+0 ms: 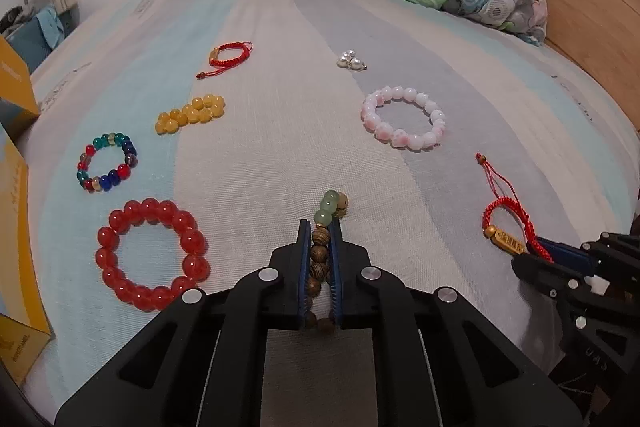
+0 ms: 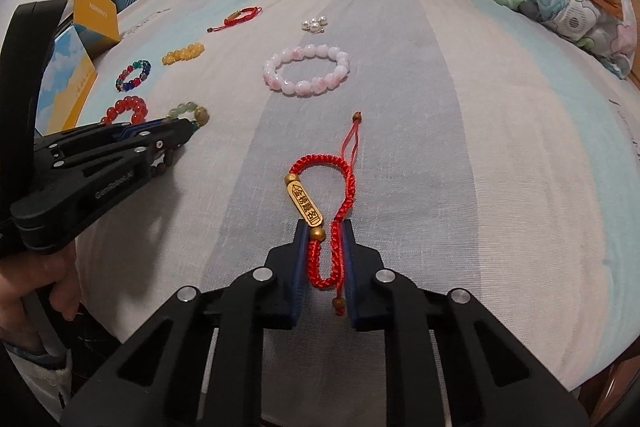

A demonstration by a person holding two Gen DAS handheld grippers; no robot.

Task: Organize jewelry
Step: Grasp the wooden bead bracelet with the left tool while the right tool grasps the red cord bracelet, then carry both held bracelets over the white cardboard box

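The left hand-held gripper point(image 1: 320, 227) is clamped narrow on a wooden bead bracelet point(image 1: 320, 259), whose green beads poke out past the fingertips, while the right hand-held gripper point(image 2: 323, 227) is closed on the braided loop of a red cord bracelet point(image 2: 332, 211), its gold charm point(image 2: 303, 202) lying just ahead on the bed point(image 2: 440, 147). Both pieces sit low over the striped sheet, near its front edge. The main risk, as I judge it, is slippage: round beads can roll between flat pads, and the elastic may snap out sideways if the grip loosens. The cord is thin and soft, so it could slide free, or its dangling tail bead point(image 2: 339, 303) could snag on the fingers. The two tools work close together, so a careless swing might knock them against each other. Dragging either piece across the bed could also disturb the red bead bracelet point(image 1: 150, 254) or the pink bead bracelet point(image 1: 404, 123) already laid out nearby.
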